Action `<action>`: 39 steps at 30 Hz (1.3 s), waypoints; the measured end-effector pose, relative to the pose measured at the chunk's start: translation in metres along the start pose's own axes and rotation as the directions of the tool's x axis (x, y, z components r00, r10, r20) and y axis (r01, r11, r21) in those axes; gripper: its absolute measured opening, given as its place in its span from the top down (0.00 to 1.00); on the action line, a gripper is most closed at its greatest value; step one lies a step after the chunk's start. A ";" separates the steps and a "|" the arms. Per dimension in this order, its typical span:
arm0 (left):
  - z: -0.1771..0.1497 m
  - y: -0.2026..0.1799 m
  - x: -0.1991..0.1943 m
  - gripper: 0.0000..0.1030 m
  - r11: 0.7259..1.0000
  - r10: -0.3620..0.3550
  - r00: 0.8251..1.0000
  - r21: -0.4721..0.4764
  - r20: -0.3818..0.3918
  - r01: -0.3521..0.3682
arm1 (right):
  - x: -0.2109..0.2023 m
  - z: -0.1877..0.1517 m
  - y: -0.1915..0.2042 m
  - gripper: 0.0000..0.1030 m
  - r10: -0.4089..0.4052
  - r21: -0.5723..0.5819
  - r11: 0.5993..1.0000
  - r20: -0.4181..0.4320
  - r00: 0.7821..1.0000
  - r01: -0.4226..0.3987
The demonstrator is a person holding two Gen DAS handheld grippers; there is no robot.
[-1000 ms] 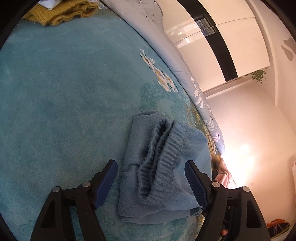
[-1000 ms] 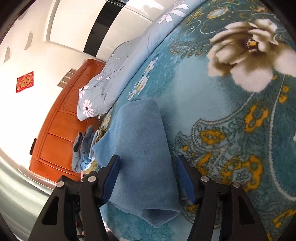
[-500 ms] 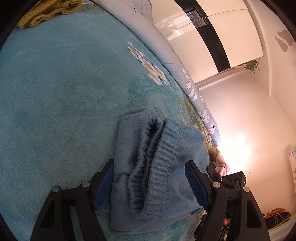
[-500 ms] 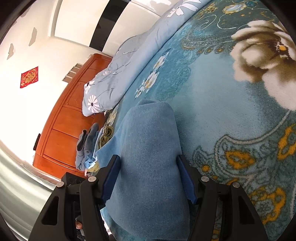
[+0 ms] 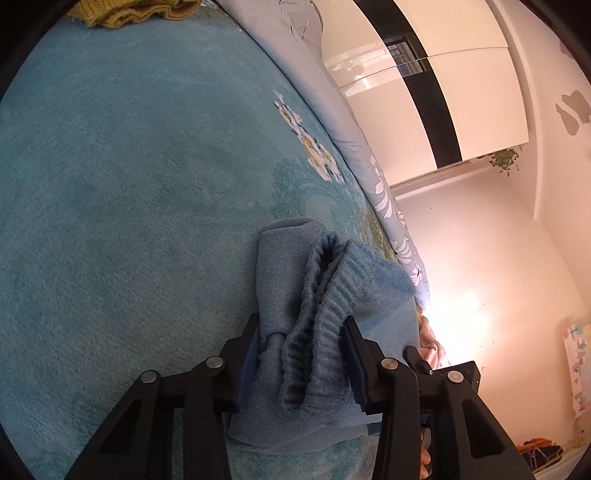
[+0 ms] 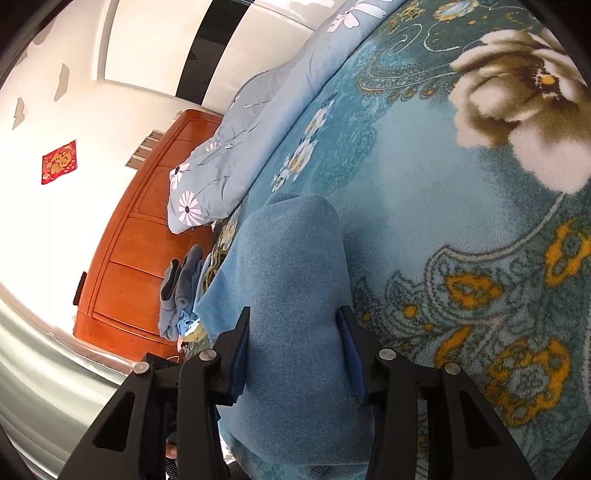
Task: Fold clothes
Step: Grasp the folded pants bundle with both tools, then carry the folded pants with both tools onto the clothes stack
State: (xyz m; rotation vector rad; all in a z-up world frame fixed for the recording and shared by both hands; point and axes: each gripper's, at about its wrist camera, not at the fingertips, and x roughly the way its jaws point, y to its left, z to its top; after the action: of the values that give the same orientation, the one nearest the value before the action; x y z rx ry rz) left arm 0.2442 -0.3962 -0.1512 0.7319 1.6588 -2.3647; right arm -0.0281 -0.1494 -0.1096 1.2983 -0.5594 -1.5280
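A folded blue fleece garment (image 5: 280, 258) lies on the teal blanket (image 5: 129, 184), its ribbed hem bunched and facing the left wrist camera. My left gripper (image 5: 301, 325) is shut on that ribbed end, with cloth filling the gap between its fingers. In the right wrist view the same garment (image 6: 295, 240) appears as a smooth rounded fold. My right gripper (image 6: 293, 314) is shut on it, both pads pressing its sides. The lower part of the garment is hidden under the gripper bodies.
A mustard knit garment (image 5: 133, 11) lies at the blanket's far edge. A pale blue floral quilt (image 6: 236, 147) runs along one side. Grey-blue clothes (image 6: 181, 291) are heaped by an orange wooden headboard (image 6: 140, 240). White wardrobe doors (image 5: 443, 92) stand behind.
Both grippers moved forward over the blue garment and their fingers went from wide open to shut on it, squeezing the cloth narrower.
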 end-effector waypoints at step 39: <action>0.206 -0.011 -0.270 0.60 0.957 -0.021 0.933 0.278 0.360 -0.085 | 0.191 -0.011 0.314 0.61 0.055 -0.490 0.852 -0.266 0.963 -0.184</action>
State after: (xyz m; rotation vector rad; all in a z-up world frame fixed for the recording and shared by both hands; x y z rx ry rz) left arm 0.4128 -0.6196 0.0409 0.3270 1.1590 -2.5562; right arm 0.1215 -0.4367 0.0648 0.9884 -0.0572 -1.2707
